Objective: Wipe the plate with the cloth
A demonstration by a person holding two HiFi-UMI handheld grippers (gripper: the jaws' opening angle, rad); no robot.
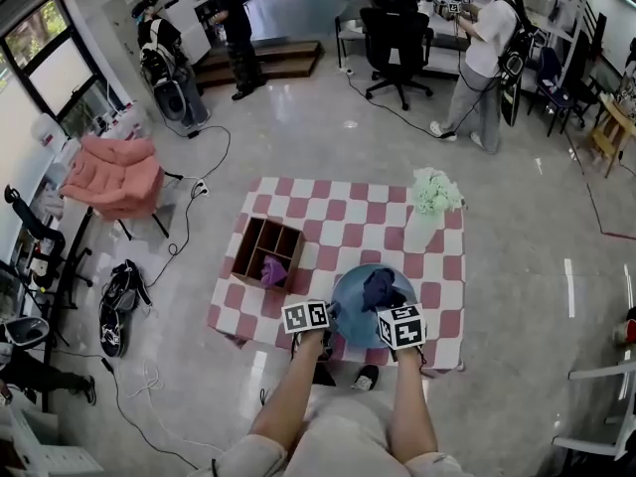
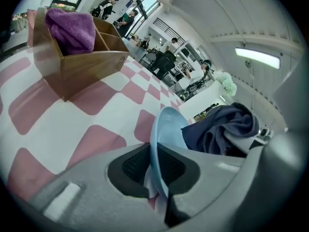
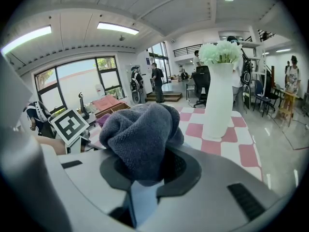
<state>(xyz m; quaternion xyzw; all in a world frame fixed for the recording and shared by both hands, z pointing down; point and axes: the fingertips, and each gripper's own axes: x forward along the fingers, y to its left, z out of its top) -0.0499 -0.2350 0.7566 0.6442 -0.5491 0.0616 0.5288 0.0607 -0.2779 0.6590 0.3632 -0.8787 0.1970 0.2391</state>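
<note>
One light-blue plate (image 1: 350, 304) sat at the six o'clock edge of the checked table (image 1: 338, 222), its nine o'clock rim pinched between the left gripper's (image 2: 157, 170) jaws. One dark cloth (image 3: 140, 132), clamped in the right gripper (image 3: 145, 175), was over the plate's middle. One wooden box (image 1: 266, 249) stood at ten o'clock and one white vase (image 1: 421, 229) at one o'clock, both apart from the plate, with bare table towards twelve o'clock
</note>
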